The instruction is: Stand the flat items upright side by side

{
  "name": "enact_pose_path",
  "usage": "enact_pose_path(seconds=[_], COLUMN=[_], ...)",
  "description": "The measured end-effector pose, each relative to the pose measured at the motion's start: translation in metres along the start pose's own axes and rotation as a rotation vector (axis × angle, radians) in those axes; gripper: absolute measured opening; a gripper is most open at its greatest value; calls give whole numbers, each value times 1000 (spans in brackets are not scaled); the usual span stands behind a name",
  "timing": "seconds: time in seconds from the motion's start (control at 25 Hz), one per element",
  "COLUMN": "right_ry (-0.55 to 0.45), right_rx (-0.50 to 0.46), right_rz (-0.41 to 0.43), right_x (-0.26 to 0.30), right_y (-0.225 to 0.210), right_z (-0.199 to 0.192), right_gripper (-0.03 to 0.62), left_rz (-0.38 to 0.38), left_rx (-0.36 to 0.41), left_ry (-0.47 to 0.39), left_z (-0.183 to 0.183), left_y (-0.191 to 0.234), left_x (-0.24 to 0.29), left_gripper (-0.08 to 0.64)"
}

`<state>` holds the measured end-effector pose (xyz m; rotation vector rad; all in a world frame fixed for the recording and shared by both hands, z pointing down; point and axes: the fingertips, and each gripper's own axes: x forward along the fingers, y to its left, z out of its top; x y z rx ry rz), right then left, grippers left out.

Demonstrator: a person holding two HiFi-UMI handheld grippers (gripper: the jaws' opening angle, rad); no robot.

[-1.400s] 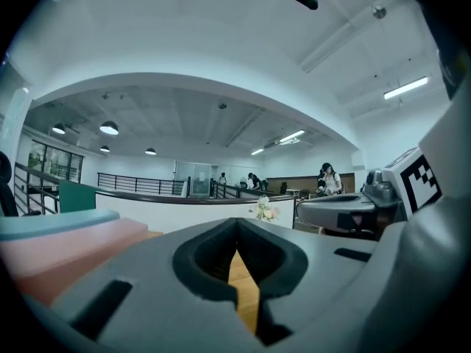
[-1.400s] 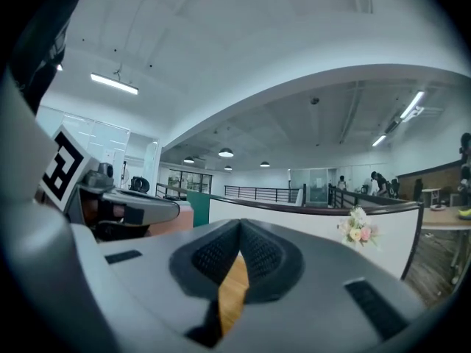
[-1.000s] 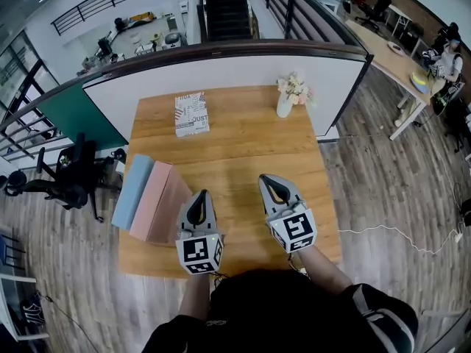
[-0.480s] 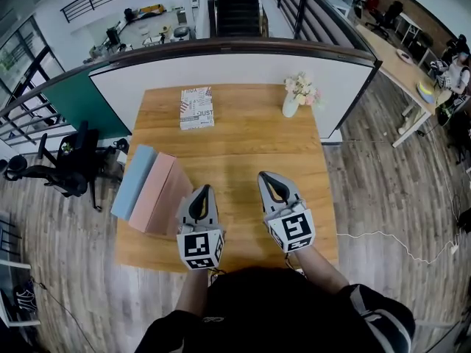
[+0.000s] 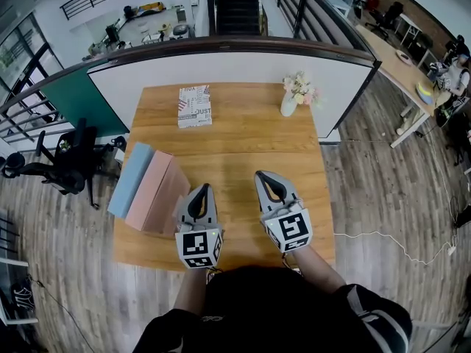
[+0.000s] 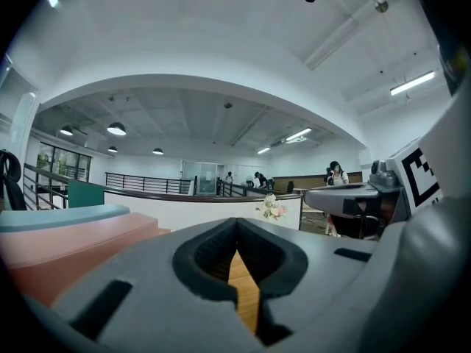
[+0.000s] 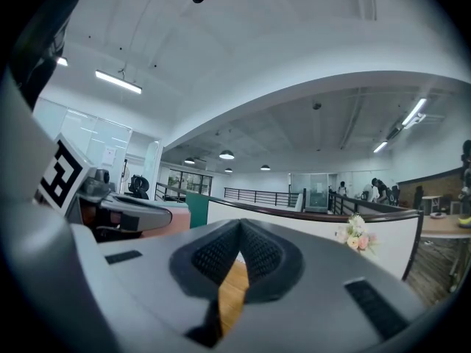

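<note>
Boxes, a flat light-blue box [image 5: 131, 181] and a flat pink box [image 5: 152, 190], touch side by side at nine o'clock on the wooden table [image 5: 243, 142], a white printed book [image 5: 194, 107] lies flat at eleven, and my left gripper [image 5: 204, 188] and right gripper [image 5: 261, 175] are near six, jaws closed on nothing.

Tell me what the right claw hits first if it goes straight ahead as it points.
Likely the white partition behind the table. The right claw points over bare wood, passing left of the flower vase; depth is unclear.
</note>
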<state>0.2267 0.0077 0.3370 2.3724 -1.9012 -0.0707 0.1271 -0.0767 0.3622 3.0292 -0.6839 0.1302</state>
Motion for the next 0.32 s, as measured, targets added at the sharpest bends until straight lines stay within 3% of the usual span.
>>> enact_pose_path(seconds=[0.32], right_ry=[8], right_rx=[11], right_rz=[9], right_x=[-1], right_y=[2], right_z=[-4], right_gripper=[5], left_rz=[-3], left_rx=[0], left_ry=[6], left_z=[-2], left_y=[-5], left_x=[-1], left_gripper=[0])
